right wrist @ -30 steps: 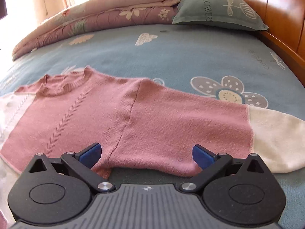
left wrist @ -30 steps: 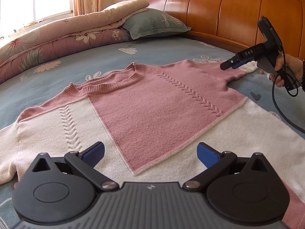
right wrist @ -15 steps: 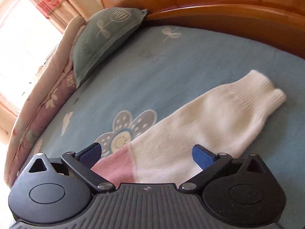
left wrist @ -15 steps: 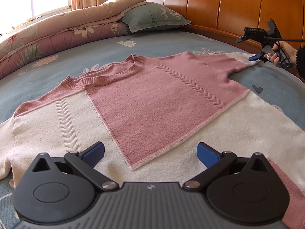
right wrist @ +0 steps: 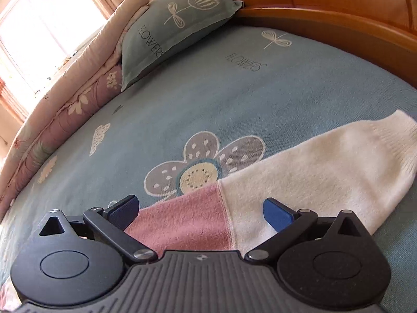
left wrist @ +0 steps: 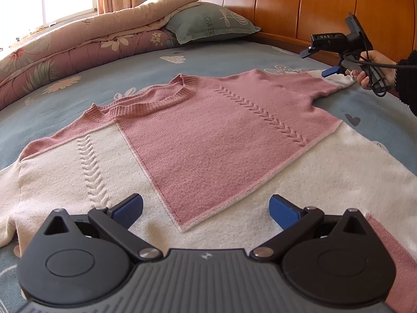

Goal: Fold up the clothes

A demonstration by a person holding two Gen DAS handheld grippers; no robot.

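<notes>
The sweater (left wrist: 213, 140) lies flat on the bed (left wrist: 234, 54), not yet folded. Both grippers, left (left wrist: 206, 210) and right (right wrist: 199, 208), are wide; the right, low-centre, must grasp the sleeve (right wrist: 299, 172) next.

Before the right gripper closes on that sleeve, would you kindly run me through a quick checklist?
1. Right gripper open: ok.
2. Sleeve between its fingers: ok; the pink-cream seam sits in the gap.
3. Pads touching fabric: cannot tell.
4. Sweater body flat on the bed: ok.
5. Left gripper open over the hem, holding nothing: ok.
6. Fold path across the body clear: ok.
</notes>
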